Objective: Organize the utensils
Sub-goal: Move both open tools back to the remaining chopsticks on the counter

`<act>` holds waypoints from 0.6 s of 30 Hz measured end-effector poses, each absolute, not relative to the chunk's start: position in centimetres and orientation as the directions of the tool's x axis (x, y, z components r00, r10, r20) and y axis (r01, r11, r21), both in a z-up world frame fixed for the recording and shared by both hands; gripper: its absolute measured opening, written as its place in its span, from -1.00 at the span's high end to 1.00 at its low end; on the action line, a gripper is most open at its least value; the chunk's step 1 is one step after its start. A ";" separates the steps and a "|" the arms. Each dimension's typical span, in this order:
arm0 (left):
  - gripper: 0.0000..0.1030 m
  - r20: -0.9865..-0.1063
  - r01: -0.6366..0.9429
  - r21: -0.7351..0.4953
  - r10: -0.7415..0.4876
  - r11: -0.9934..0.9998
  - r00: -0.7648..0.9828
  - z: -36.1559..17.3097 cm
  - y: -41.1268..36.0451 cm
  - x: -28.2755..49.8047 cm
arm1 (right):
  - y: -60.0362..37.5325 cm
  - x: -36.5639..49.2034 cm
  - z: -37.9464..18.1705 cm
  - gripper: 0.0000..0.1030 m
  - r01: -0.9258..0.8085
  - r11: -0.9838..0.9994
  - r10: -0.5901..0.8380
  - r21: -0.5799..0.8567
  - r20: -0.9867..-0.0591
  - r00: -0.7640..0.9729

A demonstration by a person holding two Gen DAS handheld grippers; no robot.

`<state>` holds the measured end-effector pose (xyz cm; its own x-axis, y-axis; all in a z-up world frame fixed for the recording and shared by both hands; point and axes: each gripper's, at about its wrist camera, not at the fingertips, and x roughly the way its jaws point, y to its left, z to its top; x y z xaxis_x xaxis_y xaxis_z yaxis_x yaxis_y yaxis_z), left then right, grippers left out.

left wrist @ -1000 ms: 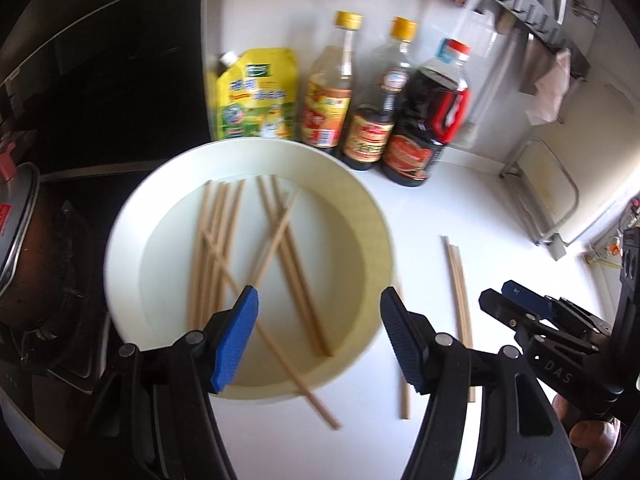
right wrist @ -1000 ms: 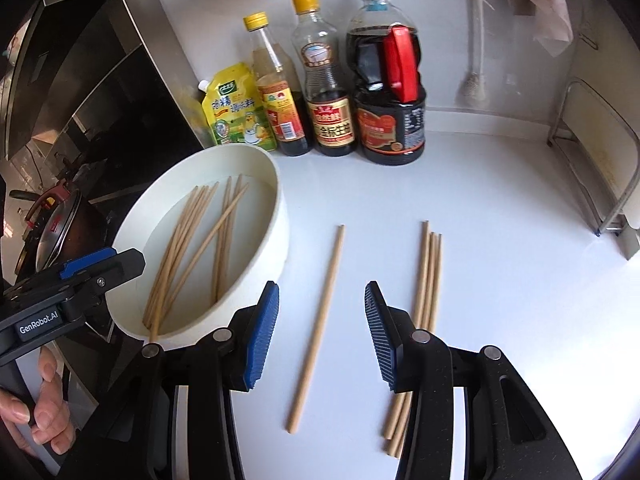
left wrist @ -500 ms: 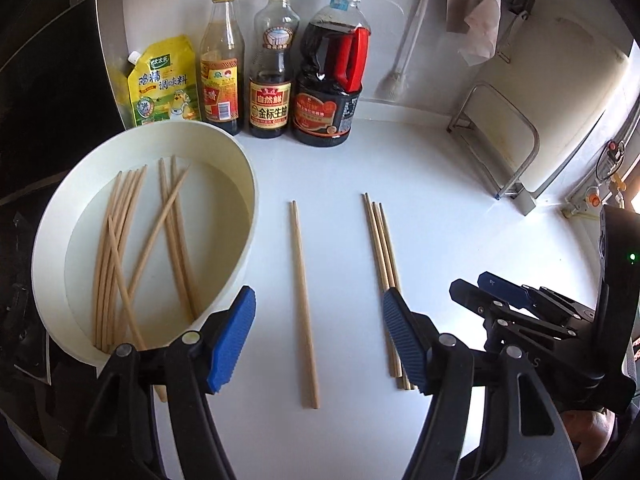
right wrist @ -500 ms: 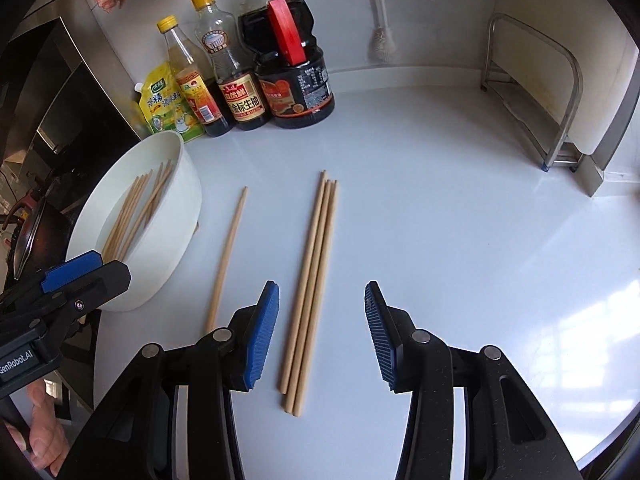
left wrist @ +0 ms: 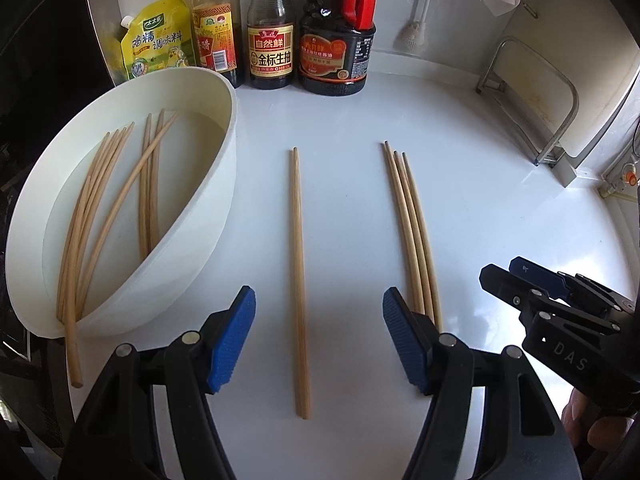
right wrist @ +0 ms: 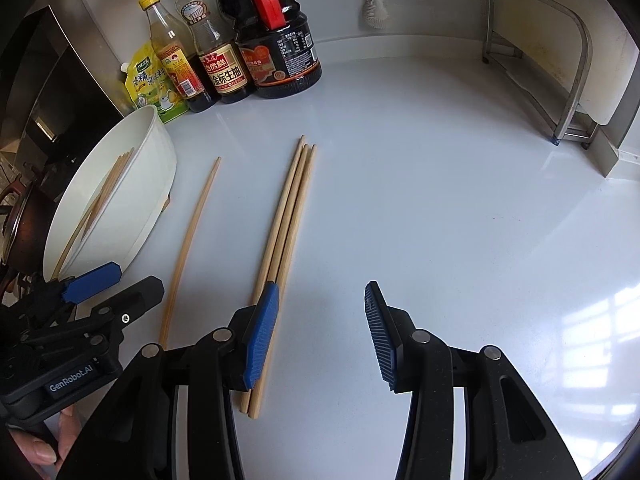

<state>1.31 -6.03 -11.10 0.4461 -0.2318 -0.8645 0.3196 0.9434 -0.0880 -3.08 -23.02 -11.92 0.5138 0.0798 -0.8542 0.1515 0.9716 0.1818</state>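
**Thin chopsticks, wide-open grippers**

Left to right from the white bowl (left wrist: 224, 184): loose chopsticks (left wrist: 116, 200) inside it, a pair (left wrist: 298, 272) just beside it, a bundle of three (left wrist: 412, 232) farther right. They look light, stiff and apt to roll; grip mid-length. The left gripper (left wrist: 316, 340) straddles the pair, wide open and empty; the right gripper (right wrist: 320, 336), likewise, is near the bundle. Only the left view shows the bowl's contents properly.

The right hand-held gripper (right wrist: 318, 336) hangs open over the white bench (right wrist: 440, 208), its left pad above a chopstick bundle (right wrist: 288, 224); a single chopstick (right wrist: 192, 244) lies beside the white bowl (right wrist: 136, 196).
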 end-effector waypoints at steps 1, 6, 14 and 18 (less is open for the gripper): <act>-0.26 -0.866 0.316 -0.082 -0.225 0.945 0.447 -11.5 -6.1 1.4 | -23.0 -2.9 -12.1 0.17 0.148 0.972 0.082 0.182 -0.854 0.514; -0.26 -0.875 0.292 -0.066 -0.195 0.954 0.443 -13.0 -6.1 1.9 | -22.7 -2.3 -13.2 0.17 0.134 0.973 0.096 0.188 -0.857 0.506; -0.32 -0.874 0.258 -0.057 -0.173 0.965 0.454 -14.1 -5.5 1.9 | -22.0 -1.5 -14.3 0.17 0.116 0.980 0.087 0.164 -0.867 0.490; -0.32 -0.867 0.243 -0.046 -0.160 0.969 0.472 -14.2 -5.2 1.8 | -21.8 -1.2 -14.6 0.17 0.112 0.983 0.075 0.147 -0.870 0.487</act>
